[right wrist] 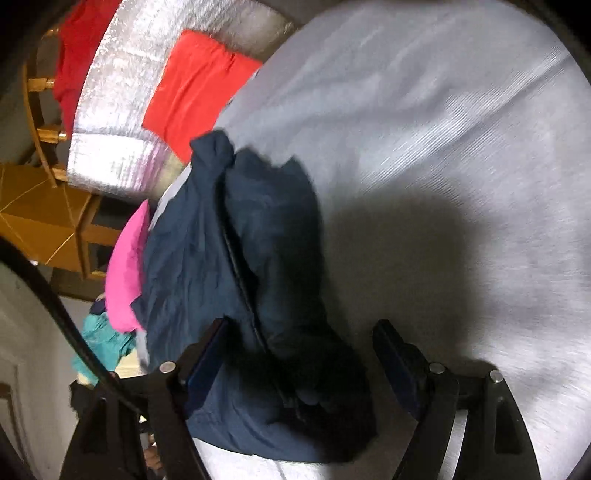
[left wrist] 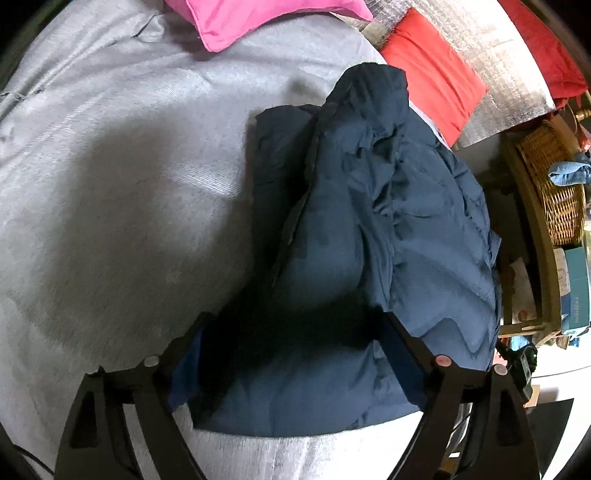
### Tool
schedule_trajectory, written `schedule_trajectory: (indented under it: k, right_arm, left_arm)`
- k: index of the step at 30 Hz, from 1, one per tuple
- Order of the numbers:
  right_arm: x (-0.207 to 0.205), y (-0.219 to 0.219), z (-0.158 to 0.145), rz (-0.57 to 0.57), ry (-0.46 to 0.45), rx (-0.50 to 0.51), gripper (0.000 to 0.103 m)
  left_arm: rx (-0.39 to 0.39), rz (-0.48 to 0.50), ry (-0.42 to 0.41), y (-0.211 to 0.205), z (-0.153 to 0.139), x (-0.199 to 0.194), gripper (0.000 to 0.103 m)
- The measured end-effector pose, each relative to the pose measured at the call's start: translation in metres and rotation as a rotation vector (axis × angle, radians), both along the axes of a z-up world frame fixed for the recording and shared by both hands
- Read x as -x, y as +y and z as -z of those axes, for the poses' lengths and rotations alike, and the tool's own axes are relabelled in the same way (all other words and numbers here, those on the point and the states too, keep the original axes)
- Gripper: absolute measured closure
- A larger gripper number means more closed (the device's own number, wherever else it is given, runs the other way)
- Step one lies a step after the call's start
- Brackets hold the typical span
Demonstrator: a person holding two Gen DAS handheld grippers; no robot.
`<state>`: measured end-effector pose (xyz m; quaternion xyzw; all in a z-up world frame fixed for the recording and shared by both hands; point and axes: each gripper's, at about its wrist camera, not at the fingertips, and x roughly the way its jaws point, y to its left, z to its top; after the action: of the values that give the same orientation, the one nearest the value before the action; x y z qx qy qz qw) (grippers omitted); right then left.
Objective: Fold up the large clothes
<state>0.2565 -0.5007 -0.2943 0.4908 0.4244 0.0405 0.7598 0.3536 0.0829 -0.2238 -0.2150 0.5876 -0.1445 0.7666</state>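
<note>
A dark navy padded jacket (left wrist: pixel 369 221) lies bunched and partly folded on a grey bed cover (left wrist: pixel 110 184). My left gripper (left wrist: pixel 295 325) is open, its jaws wide apart over the near end of the jacket, not closed on it. In the right wrist view the same jacket (right wrist: pixel 229 258) lies in a long heap with its zipper edge showing. My right gripper (right wrist: pixel 299 332) is open too, its left finger (right wrist: pixel 207 354) against the jacket and its right finger (right wrist: pixel 395 354) over the bare grey cover (right wrist: pixel 443 147).
A pink cushion (left wrist: pixel 258 18) and a red cushion (left wrist: pixel 432 70) lie at the head of the bed on a silver-grey pillow (left wrist: pixel 491 48). A wicker basket (left wrist: pixel 554 177) on a wooden stand sits past the right bed edge. Teal cloth (right wrist: pixel 103 339) lies by the bedside.
</note>
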Motion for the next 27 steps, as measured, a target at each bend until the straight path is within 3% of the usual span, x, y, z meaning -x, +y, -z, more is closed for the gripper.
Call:
schedule_trajectory:
  k: [4, 9, 13, 15, 17, 20, 23, 27]
  right_arm:
    - [-0.006, 0.012, 0.000, -0.028, -0.045, -0.040, 0.019]
    - [-0.013, 0.044, -0.016, -0.079, -0.078, 0.015, 0.019]
    - [-0.008, 0.050, -0.041, -0.097, -0.162, 0.047, 0.022]
    - [-0.010, 0.047, -0.032, -0.083, -0.129, 0.044, 0.022]
    - [-0.015, 0.047, -0.015, -0.068, -0.040, 0.049, 0.022]
    - [-0.016, 0.054, -0.021, -0.078, -0.055, 0.071, 0.022]
    - [-0.015, 0.064, -0.036, -0.100, -0.101, 0.139, 0.022]
    - [-0.024, 0.065, -0.012, -0.099, -0.021, 0.141, 0.024]
  left_arm:
    - [0.008, -0.011, 0.002, -0.003, 0.002, -0.003, 0.011]
    - [0.045, -0.035, -0.004, -0.010, -0.003, -0.003, 0.011]
    - [0.061, -0.037, -0.041, -0.020, -0.017, 0.000, 0.011]
    - [0.058, -0.040, -0.048, -0.022, -0.018, 0.001, 0.011]
    - [0.021, -0.045, -0.038, -0.025, -0.013, 0.000, 0.011]
    - [-0.041, -0.032, -0.022, -0.031, -0.008, -0.001, 0.011]
    - [-0.012, -0.010, -0.066, -0.039, -0.018, 0.002, 0.011]
    - [-0.067, 0.010, -0.083, -0.052, -0.012, 0.000, 0.012]
